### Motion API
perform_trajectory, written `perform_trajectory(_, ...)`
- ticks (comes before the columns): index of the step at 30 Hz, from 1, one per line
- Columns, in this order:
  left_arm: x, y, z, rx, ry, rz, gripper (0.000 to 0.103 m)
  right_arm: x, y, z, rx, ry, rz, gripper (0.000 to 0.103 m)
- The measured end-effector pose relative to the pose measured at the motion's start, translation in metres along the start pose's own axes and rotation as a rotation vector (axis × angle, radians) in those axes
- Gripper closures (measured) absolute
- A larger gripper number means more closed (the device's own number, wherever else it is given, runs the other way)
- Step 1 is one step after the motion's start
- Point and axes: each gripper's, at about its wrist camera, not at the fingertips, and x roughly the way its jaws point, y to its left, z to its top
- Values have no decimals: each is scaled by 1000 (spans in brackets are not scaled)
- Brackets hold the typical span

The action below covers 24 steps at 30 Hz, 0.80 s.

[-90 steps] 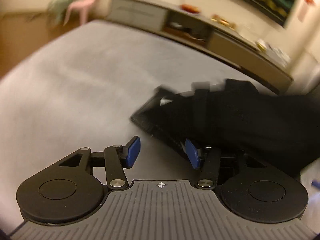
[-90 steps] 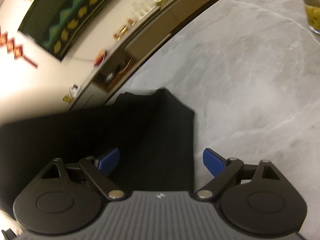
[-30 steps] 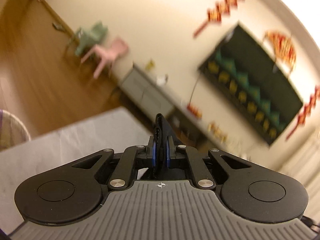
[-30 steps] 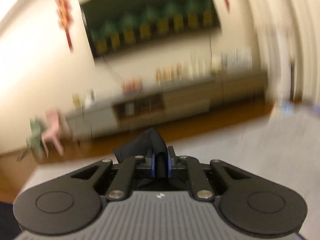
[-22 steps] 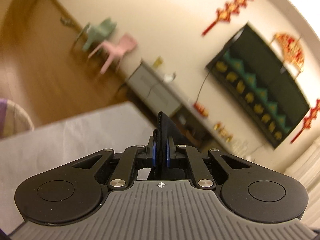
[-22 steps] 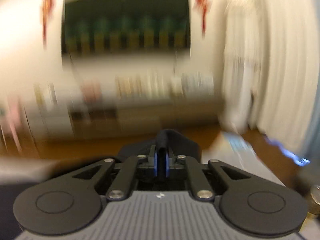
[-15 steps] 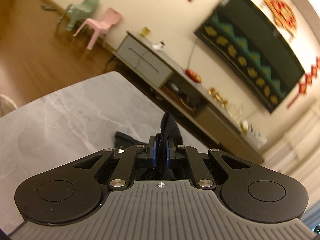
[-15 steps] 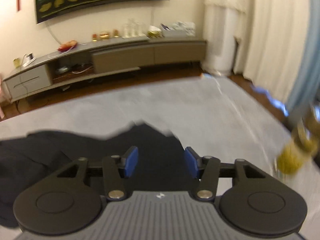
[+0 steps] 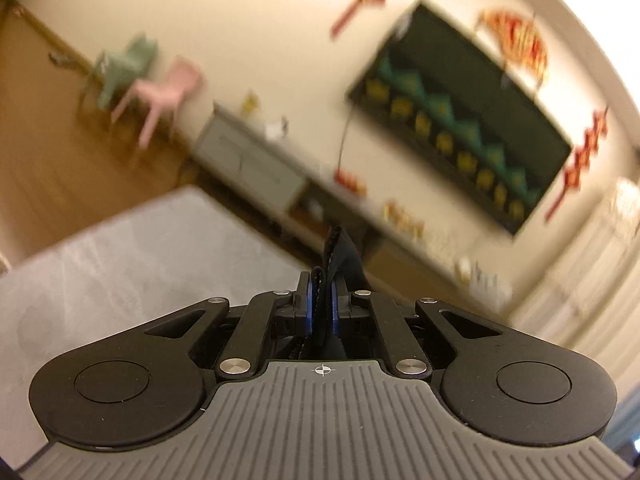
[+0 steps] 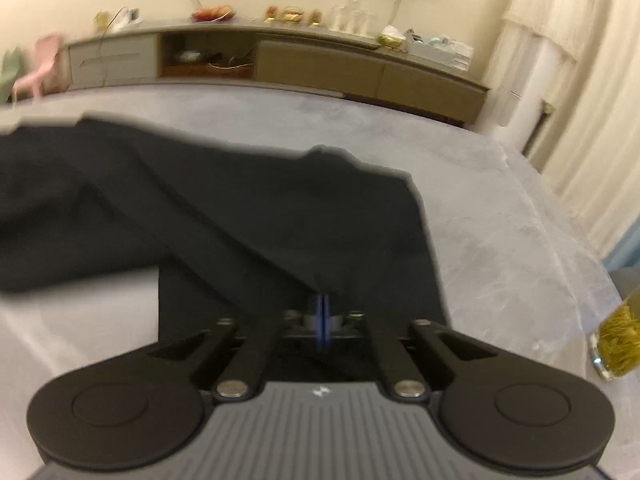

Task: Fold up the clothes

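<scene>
Left gripper (image 9: pixel 321 308): pads pressed tight on a strip of black cloth (image 9: pixel 340 254), hem sticking up just past the fingertips, lifted clear of the grey table (image 9: pixel 120 256) off to the left of the fingers. Firm pinch, by the look of it.

Right gripper (image 10: pixel 322 312): blue pads squeezed together w/ no gap showing, tips right at the near edge of the black garment (image 10: pixel 248 216), which lies spread on the table ahead of and to both sides of the fingers. Can't tell if any fabric is actually caught between the pads; tips touch or nearly touch the cloth, nothing thick visible between them.

Step in hand, prob.: carrying one end over w/ the left while re-gripping w/ the right.

To do it well:
- Check the right pinch has cloth before lifting; if not, reopen and bite deeper past the edge.
- Keep both ends level, pull taut enough to kill the diagonal crease running ahead-left of the right fingers.
- Lay hem onto hem, edges lined up, before letting go.
- Mind the glass jar (image 10: pixel 616 340) well to the right of the right fingers, near the table edge.

Writing/brands: none readable. Red wall hangings (image 9: pixel 520 40) beyond the left fingers too blurred to read.
</scene>
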Motion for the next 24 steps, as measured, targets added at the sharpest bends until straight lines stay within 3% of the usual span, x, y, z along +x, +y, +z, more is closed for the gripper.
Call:
perform_trajectory(2, -24, 1, 8, -33, -167, -20, 103, -26, -6, 20, 13, -123, -39, 103)
perform_trajectory(5, -52, 0, 15, 0, -321, -50, 103, -60, -30, 64, 107, -295, -125, 103)
perform_trajectory(7, -45, 6, 13, -38, -259, -65, 103, -49, -51, 88, 189, -302, -205, 103)
perform_trajectory(8, -36, 8, 9, -55, -198, -56, 103, -33, -61, 94, 216, -250, -221, 101)
perform_trajectory(10, -16, 11, 1, -88, -75, -39, 103, 9, -77, 97, 288, -73, -172, 91)
perform_trajectory(11, -6, 13, -2, -102, -14, -31, 103, 27, -85, 96, 326, -1, -152, 81)
perform_trajectory(13, 12, 7, -11, -61, 108, -13, 103, 24, -91, 78, 419, 0, -141, 68)
perform_trajectory(15, 29, 3, -25, 6, 231, 52, 103, 8, -89, 51, 474, -20, -82, 32)
perform_trajectory(17, 49, 5, -39, 57, 324, 154, 71, -4, -84, 20, 474, 6, -17, 30)
perform_trajectory(18, 60, 9, -45, 71, 353, 207, 63, -5, -78, 6, 444, 33, -2, 30)
perform_trajectory(21, 89, 25, -43, 61, 365, 262, 50, 2, -66, -21, 383, 101, -15, 30)
perform_trajectory(24, 116, 44, -44, 13, 423, 262, 49, 18, -64, -11, 361, 100, -3, 29)
